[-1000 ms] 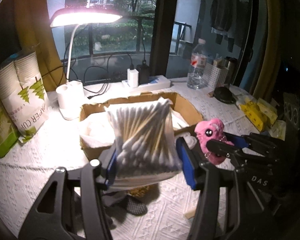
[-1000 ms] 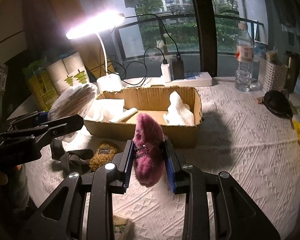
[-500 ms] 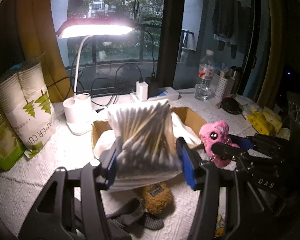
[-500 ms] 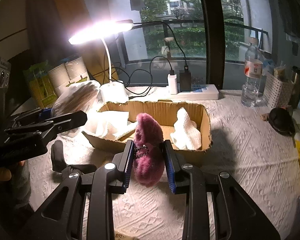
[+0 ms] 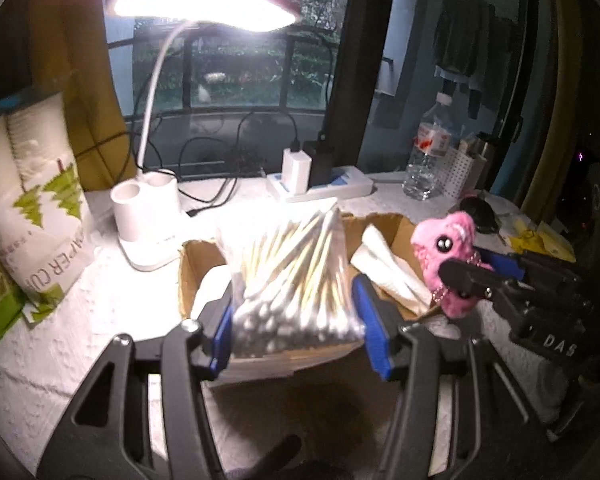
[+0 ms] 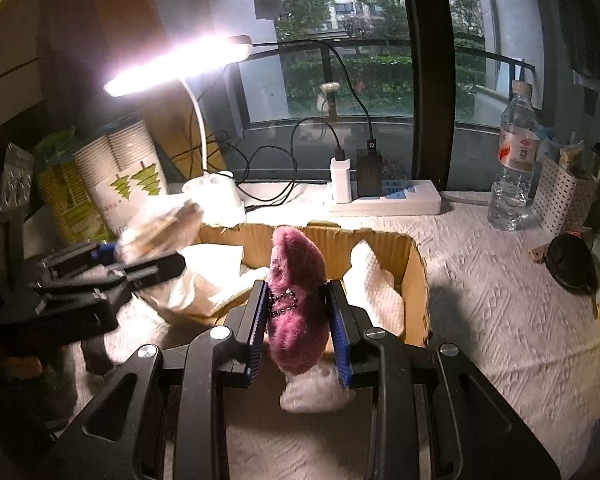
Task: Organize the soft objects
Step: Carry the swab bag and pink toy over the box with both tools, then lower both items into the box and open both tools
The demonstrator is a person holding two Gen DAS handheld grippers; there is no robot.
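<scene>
My left gripper (image 5: 296, 320) is shut on a clear bag of cotton swabs (image 5: 296, 276) and holds it over the near left edge of the open cardboard box (image 5: 188, 276). My right gripper (image 6: 298, 320) is shut on a pink plush toy (image 6: 296, 292) with a bead chain, held over the box's near wall (image 6: 416, 300). The plush also shows in the left wrist view (image 5: 448, 256), and the swab bag shows blurred in the right wrist view (image 6: 160, 228). White cloths (image 6: 372, 284) lie inside the box.
A lit desk lamp (image 5: 148, 216) stands behind the box. A pack of paper cups (image 5: 32, 200) stands at the left. A power strip (image 6: 384, 200), a water bottle (image 6: 516, 160), a white perforated basket (image 6: 560, 196) and a black item (image 6: 572, 264) sit on the white tablecloth (image 6: 500, 320).
Both grippers have moved forward and up over the box with their loads. The brown plush and dark items on the table near the left gripper have dropped out of view.
</scene>
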